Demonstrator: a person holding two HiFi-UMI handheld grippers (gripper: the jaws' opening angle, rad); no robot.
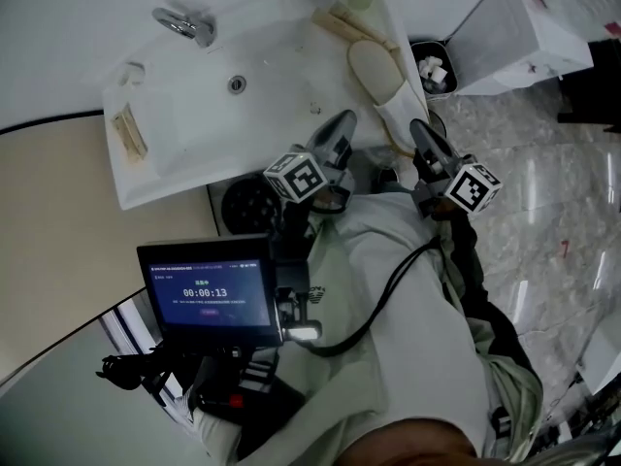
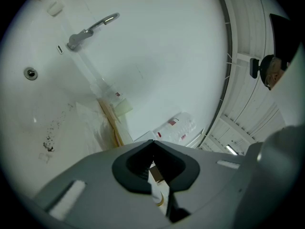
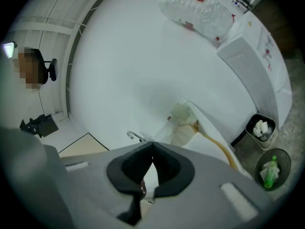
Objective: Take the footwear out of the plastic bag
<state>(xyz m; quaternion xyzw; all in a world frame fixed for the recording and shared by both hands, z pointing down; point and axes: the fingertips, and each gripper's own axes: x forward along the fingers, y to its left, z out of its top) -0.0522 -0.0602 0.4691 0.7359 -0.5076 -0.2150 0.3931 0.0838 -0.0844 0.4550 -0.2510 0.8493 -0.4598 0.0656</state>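
left gripper [image 1: 340, 124]: jaws clenched, tips together; pinch on film not confirmable. slippers [image 1: 375, 70] still inside clear plastic bag [image 1: 392, 115], on rt rim of washbasin [image 1: 194, 115], just beyond both tips. right gripper [image 1: 420, 129]: clenched likewise. extraction not begun; est. bag-opening stage.

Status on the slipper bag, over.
Left gripper shut, right gripper shut; hold on plastic bag unconfirmed. Slippers inside it, at sink edge. Nothing blocking.

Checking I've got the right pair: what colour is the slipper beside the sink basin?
The slipper is pale cream; the head view shows it best.
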